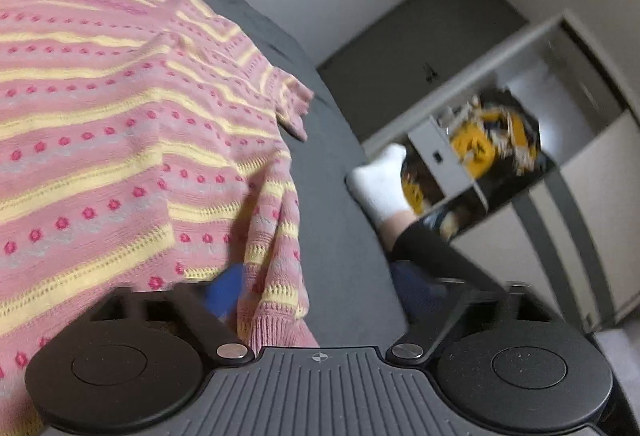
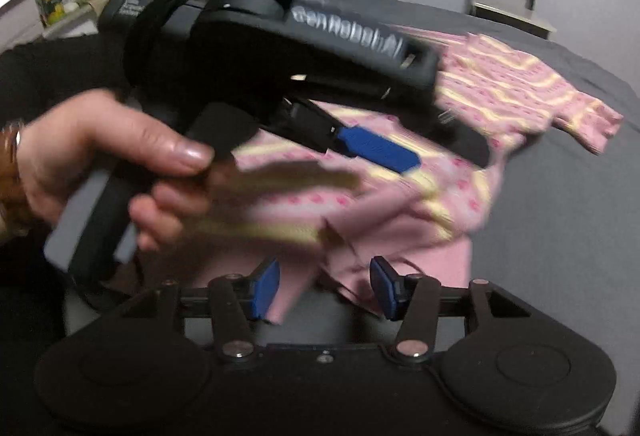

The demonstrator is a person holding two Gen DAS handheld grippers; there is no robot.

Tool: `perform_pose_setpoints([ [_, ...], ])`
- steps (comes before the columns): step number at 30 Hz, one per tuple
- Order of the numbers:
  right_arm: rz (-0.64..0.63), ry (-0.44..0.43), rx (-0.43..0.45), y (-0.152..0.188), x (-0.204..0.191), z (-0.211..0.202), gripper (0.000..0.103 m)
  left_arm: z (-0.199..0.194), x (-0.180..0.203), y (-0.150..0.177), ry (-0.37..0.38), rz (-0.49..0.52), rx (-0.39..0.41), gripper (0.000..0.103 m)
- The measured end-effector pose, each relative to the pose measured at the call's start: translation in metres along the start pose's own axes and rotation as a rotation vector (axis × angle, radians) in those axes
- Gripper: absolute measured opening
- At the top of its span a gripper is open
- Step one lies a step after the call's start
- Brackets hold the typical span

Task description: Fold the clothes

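The sweater (image 1: 120, 139) hem is clamped by the left gripper (image 2: 376, 147); the right gripper (image 2: 324, 288), spread apart, should be closed squarely on the edge.

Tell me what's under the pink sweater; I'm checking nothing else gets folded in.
Only the dark grey surface shows around the pink sweater; beneath it is covered, unseen.

Right gripper (image 2: 324, 288) low in its own view, blue pads (image 2: 266, 288) spread well apart. Left gripper (image 2: 376, 147) crosses the right wrist view, one blue pad visible; jaw state unclear. Left hand (image 2: 108, 163) wraps its handle, thumb on top.
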State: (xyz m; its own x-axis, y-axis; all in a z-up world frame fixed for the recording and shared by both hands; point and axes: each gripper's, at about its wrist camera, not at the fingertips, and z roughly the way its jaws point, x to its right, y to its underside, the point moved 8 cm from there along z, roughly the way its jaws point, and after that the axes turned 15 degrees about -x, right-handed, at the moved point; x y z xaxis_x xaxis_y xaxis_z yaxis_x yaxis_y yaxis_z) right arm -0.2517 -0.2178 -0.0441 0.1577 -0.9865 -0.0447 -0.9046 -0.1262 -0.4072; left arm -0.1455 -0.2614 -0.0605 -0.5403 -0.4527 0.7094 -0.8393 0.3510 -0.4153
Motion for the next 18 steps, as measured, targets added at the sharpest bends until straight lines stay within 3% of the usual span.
perform_pose_setpoints([
  [3, 0.067, 0.039, -0.015, 0.004, 0.019, -0.003, 0.052, 0.01, 0.003, 0.002, -0.004, 0.037, -0.049, 0.026],
  [6, 0.146, 0.081, -0.029, 0.004, 0.041, -0.004, 0.052, 0.017, 0.002, 0.006, -0.067, 0.073, -0.066, 0.001],
  [9, 0.186, 0.136, -0.051, 0.001, 0.06, -0.002, 0.052, 0.019, -0.005, 0.005, -0.143, 0.087, -0.06, 0.001],
  [11, 0.166, 0.176, -0.074, 0.003, 0.065, 0.003, 0.052, 0.012, -0.016, 0.001, -0.161, 0.041, -0.026, 0.001],
  [18, -0.024, 0.29, -0.069, -0.002, 0.053, 0.019, 0.042, -0.007, -0.059, -0.005, -0.172, -0.116, 0.024, 0.001],
])
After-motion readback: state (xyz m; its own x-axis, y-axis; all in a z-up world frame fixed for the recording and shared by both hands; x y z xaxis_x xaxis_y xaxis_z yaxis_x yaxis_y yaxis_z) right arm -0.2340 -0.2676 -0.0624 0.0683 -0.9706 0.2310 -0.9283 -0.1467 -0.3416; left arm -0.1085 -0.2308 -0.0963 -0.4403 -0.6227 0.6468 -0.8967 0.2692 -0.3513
